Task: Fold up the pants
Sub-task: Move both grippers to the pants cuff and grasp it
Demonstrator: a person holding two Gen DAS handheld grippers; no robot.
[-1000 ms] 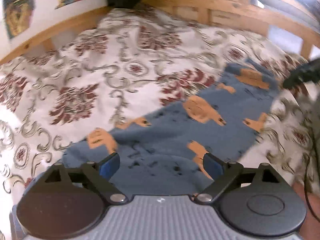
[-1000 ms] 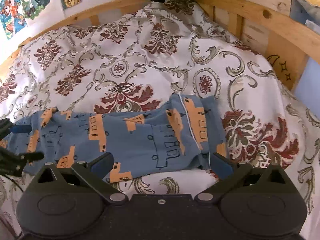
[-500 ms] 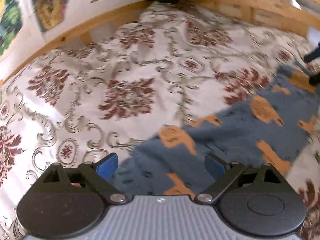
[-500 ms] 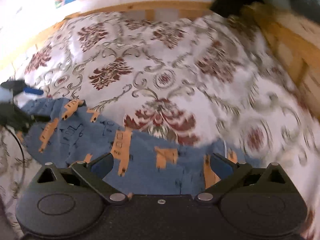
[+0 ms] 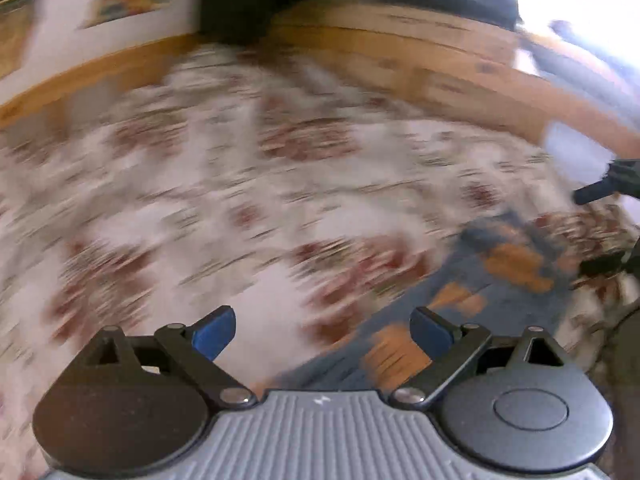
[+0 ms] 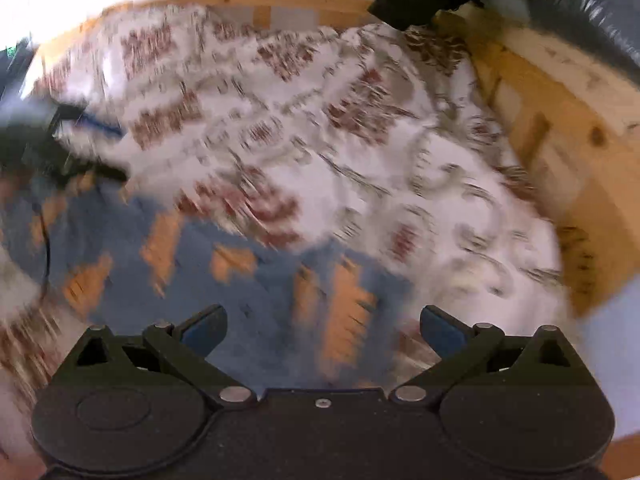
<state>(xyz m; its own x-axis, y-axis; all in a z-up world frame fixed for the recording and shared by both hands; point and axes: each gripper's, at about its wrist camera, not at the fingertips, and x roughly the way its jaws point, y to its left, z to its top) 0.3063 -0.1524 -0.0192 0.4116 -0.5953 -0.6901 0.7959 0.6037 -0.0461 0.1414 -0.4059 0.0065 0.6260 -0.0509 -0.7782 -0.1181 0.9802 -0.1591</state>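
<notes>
Right wrist view puts the blue cotton pants with orange truck prints [image 6: 208, 264] flat across the lower left on the floral bedspread [image 6: 400, 152], ready for folding; right gripper [image 6: 322, 330] and left gripper [image 5: 322, 330] both gape empty.

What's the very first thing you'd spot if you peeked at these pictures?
The blue pants with orange shapes jump out, lying spread on the flowery bedspread just ahead of the right claw. Both that claw and the left claw are open and empty. A wooden bed frame runs around the far side and the right, and everything looks blurry.
</notes>
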